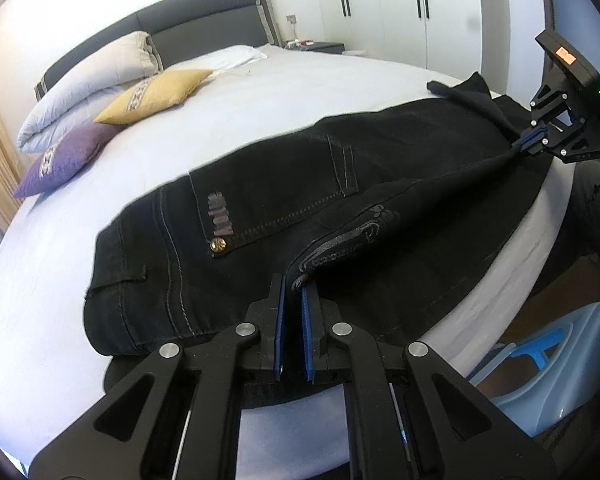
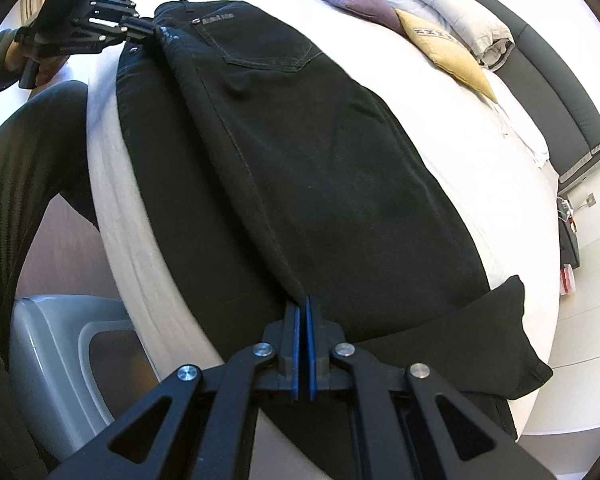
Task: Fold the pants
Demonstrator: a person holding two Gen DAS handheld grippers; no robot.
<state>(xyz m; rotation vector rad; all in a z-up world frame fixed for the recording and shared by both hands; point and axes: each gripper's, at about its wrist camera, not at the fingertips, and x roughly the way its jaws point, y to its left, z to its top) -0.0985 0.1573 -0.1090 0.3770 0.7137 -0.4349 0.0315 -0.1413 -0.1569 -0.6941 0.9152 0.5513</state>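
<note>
Your left gripper (image 1: pixel 293 286) comes in low from 6 o'clock of its own view, its blue pads pinched on a printed edge of the black jeans (image 1: pixel 280 216) at the waist end, beside the back pocket with the brass rivet (image 1: pixel 217 245). Your right gripper (image 2: pixel 303 300) mirrors it in its own view, pads pressed together on a raised seam ridge near the leg end. Each tool shows in the other's camera: the right one (image 1: pixel 528 145) at 2 o'clock, the left one (image 2: pixel 146 28) at 11 o'clock, with your hand (image 2: pixel 40 68) wrapped round its handle.

The jeans lie lengthwise along the near edge of the white bed (image 1: pixel 260 92), the fabric between the two grips lifted into a taut fold. One cuff (image 2: pixel 512 344) flops out at 4 o'clock of the right view. The jeans' near edge is hidden behind both tools' linkages. The pocket lettering is too blurred to read. A purple cushion (image 1: pixel 60 160), a yellow cushion (image 1: pixel 156 96) and a rolled duvet (image 1: pixel 88 80) sit by the headboard (image 1: pixel 204 28).
</note>
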